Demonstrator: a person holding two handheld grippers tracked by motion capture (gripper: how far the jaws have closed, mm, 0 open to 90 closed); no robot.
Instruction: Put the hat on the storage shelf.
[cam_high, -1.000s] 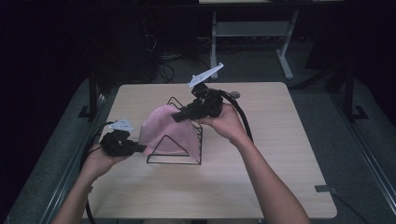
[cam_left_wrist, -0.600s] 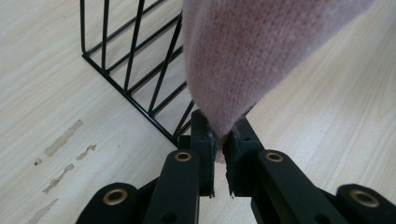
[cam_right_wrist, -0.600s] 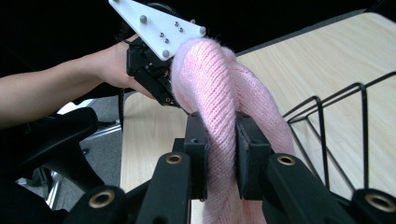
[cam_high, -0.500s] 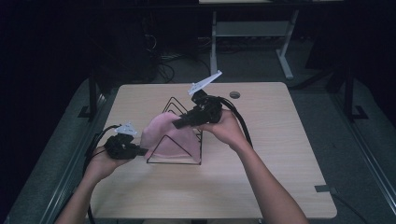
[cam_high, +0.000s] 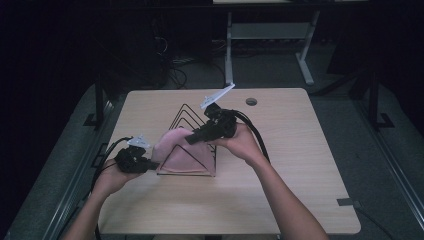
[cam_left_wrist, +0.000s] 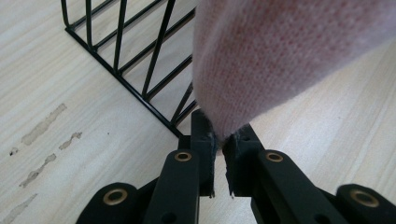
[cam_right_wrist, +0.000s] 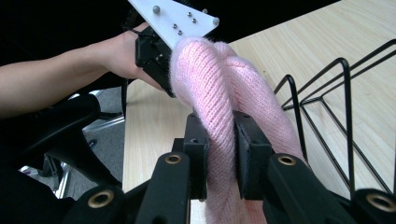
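Left tongs (cam_left_wrist: 219, 140) pinching pink knit (cam_high: 172, 150), right tongs (cam_right_wrist: 219, 140) clamping it over wire rack (cam_high: 192, 117)

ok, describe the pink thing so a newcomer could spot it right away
Start at the light wooden table; near its middle stands a black wire rack of triangular dividers. The pink knitted cloth drapes into it, pinched by the left gripper and right gripper. It is soft and pink; everything around is black.
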